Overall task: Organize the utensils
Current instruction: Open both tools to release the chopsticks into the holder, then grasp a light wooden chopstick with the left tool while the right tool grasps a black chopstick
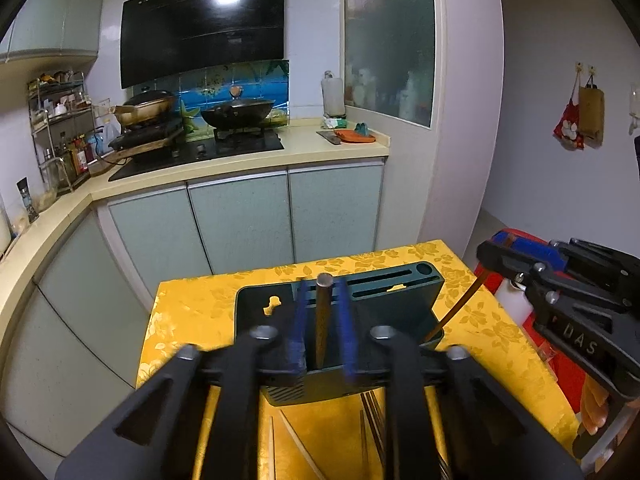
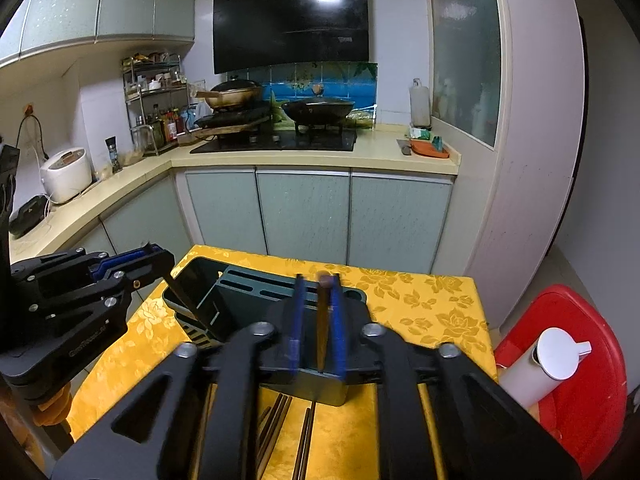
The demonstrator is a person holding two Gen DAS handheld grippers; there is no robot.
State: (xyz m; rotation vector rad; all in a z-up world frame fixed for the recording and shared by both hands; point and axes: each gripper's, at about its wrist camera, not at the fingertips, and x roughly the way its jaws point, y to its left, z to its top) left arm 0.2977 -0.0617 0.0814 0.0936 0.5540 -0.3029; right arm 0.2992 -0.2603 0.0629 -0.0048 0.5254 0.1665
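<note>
A dark green utensil holder (image 1: 392, 292) (image 2: 240, 296) stands on the yellow flowered tablecloth (image 1: 192, 304). In the left wrist view my left gripper (image 1: 322, 292) is open around a brown chopstick (image 1: 321, 328) that stands upright in the holder, with a gap on each side. My right gripper (image 2: 318, 284) is open too; its chopstick (image 2: 322, 328) stands in the holder, close to the right finger and clear of the left one. Each gripper also shows in the other's view, the right gripper (image 1: 498, 246) and the left gripper (image 2: 156, 254). Several loose chopsticks (image 2: 280, 420) lie on the cloth in front of the holder.
A red plastic stool (image 2: 580, 400) with a white pump bottle (image 2: 556, 356) on it stands right of the table. Behind the table runs a kitchen counter (image 2: 304, 158) with a stove and two woks. A rice cooker (image 2: 66, 174) sits at the left.
</note>
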